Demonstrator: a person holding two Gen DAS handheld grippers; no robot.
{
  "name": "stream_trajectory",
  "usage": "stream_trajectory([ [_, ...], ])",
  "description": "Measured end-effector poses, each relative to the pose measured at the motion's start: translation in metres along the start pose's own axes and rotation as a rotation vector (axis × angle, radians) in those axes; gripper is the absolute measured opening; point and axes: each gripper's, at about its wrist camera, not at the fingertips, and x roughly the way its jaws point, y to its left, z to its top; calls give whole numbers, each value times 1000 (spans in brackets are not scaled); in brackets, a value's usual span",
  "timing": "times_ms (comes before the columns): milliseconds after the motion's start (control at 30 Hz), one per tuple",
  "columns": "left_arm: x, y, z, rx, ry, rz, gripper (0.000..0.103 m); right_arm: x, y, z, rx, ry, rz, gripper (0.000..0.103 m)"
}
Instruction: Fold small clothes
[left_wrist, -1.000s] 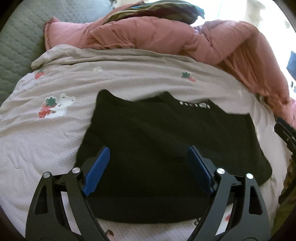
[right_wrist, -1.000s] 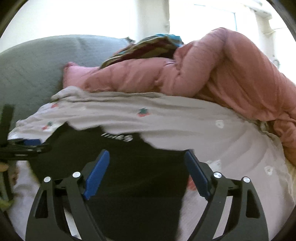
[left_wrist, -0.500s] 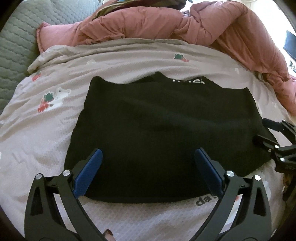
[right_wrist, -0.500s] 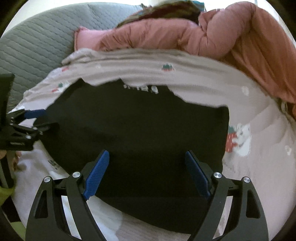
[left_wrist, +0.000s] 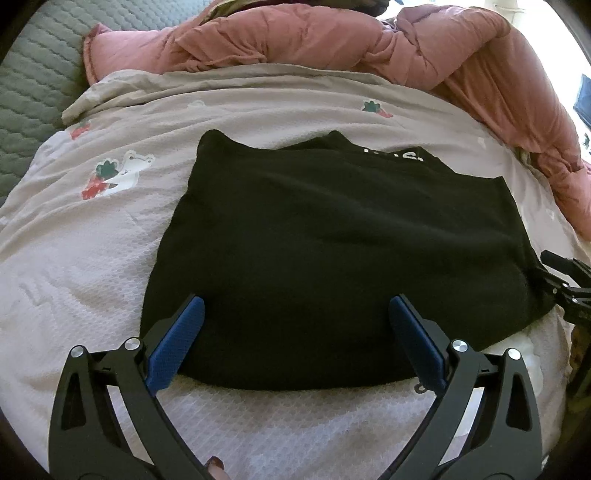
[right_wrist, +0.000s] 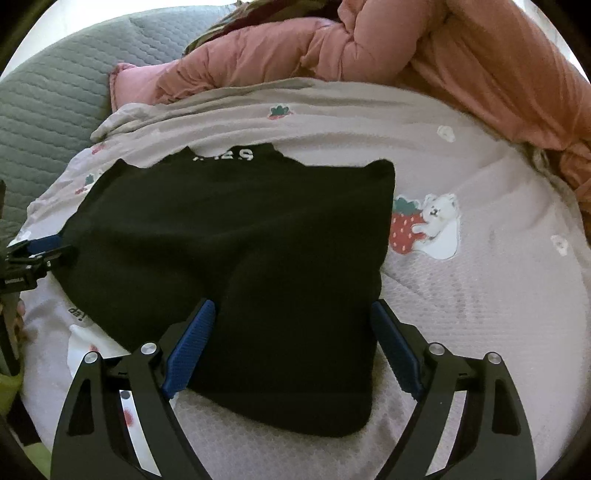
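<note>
The black top (left_wrist: 332, 258) lay flat just in front of both hand-held grippers, white letters at its far edge. The left hand-held gripper (left_wrist: 295, 332) was wide apart; the right hand-held gripper (right_wrist: 291, 332) was opening, pads not pressing.

White lettering (left_wrist: 393, 154) at the black garment (left_wrist: 332, 251)'s far edge is partly folded under, so we can't read it. Printed text (right_wrist: 75, 312) on the bedsheet (right_wrist: 480, 295) is half covered by the garment. Right gripper (left_wrist: 565, 284) is cut off by the left wrist view's edge; we see only its tips.
</note>
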Motion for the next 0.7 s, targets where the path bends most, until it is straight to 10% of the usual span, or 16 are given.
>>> stream_trajectory([
  [700,-57,29,8,-66,-113,39,93,-51,39,12,-67,-124,15,95],
])
